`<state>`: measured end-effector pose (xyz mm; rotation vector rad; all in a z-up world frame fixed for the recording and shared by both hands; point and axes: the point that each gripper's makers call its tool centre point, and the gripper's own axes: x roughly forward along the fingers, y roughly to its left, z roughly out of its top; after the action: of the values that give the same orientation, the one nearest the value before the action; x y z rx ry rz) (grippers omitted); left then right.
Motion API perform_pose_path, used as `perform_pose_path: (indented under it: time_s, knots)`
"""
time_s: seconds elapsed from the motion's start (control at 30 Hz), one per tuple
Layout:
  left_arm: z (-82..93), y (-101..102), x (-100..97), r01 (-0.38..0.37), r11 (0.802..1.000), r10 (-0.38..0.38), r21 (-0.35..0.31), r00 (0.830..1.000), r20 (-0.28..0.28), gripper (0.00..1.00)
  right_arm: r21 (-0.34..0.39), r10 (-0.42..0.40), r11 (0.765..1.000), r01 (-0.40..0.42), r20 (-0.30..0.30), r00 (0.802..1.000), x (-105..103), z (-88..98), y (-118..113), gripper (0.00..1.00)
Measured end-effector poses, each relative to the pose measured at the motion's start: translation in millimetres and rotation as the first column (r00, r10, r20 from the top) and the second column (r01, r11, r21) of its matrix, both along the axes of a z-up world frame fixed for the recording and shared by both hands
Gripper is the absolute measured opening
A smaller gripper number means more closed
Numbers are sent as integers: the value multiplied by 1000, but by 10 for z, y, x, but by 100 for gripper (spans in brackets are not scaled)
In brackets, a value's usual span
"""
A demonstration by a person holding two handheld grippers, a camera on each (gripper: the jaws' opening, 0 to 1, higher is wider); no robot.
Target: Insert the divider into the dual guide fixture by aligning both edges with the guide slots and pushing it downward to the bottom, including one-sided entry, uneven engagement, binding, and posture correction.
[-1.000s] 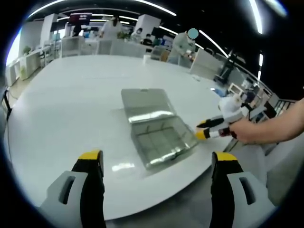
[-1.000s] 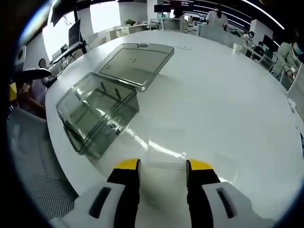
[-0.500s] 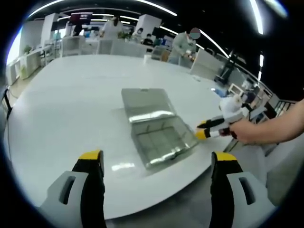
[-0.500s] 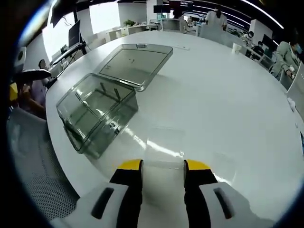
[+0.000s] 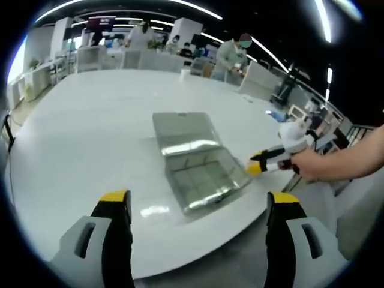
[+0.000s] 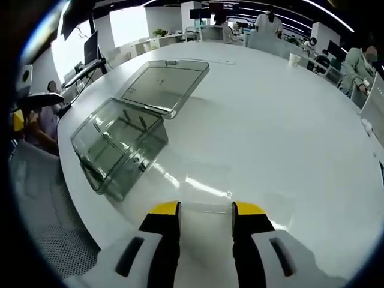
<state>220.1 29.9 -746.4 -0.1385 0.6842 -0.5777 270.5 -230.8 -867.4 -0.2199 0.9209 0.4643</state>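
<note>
A clear plastic box (image 5: 204,177) stands on the white table (image 5: 78,138) with its hinged lid (image 5: 183,129) folded flat behind it; thin guide ribs line its walls. My left gripper (image 5: 198,198) hangs open and wide, off the table's near edge, with nothing between its jaws. My right gripper (image 5: 256,164) reaches in from the right beside the box, with a hand behind it. In the right gripper view the box (image 6: 120,147) and lid (image 6: 162,87) lie ahead to the left. The right gripper (image 6: 206,209) holds its jaws narrow on a faint clear divider sheet (image 6: 207,191) low over the table (image 6: 288,132).
The round table's edge curves close under both grippers, with grey floor (image 6: 54,234) below it. Several people (image 5: 231,57) and desks stand at the far side of the room. A seated person (image 6: 33,117) shows past the table's left edge.
The right gripper's jaws have drawn slightly closer together and held there. The right gripper view has shifted a little. The left gripper and the box have not moved.
</note>
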Motion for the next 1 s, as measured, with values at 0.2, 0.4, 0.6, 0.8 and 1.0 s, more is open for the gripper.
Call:
perform_pose_path:
  time_s: [0.2,0.4,0.6,0.8,1.0]
  knots:
    - [0,-37,18,10,1000,-10,-4,1000,-2,91,4,-1,1000,1,7,1000,-7,39,-6,29]
    - [-34,-128,37,26,999,-27,-21,1000,-16,90,10,1,1000,-2,23,1000,-10,125,-8,29]
    - [-50,-320,79,60,996,-62,-68,998,-31,85,21,8,1000,-9,49,999,-18,246,23,29]
    - [-54,-585,136,112,987,-116,-117,993,-34,78,30,29,999,-31,81,996,-45,389,91,29]
    - [-33,-831,191,154,974,-161,-166,986,-31,71,46,53,997,-58,116,992,-65,562,191,29]
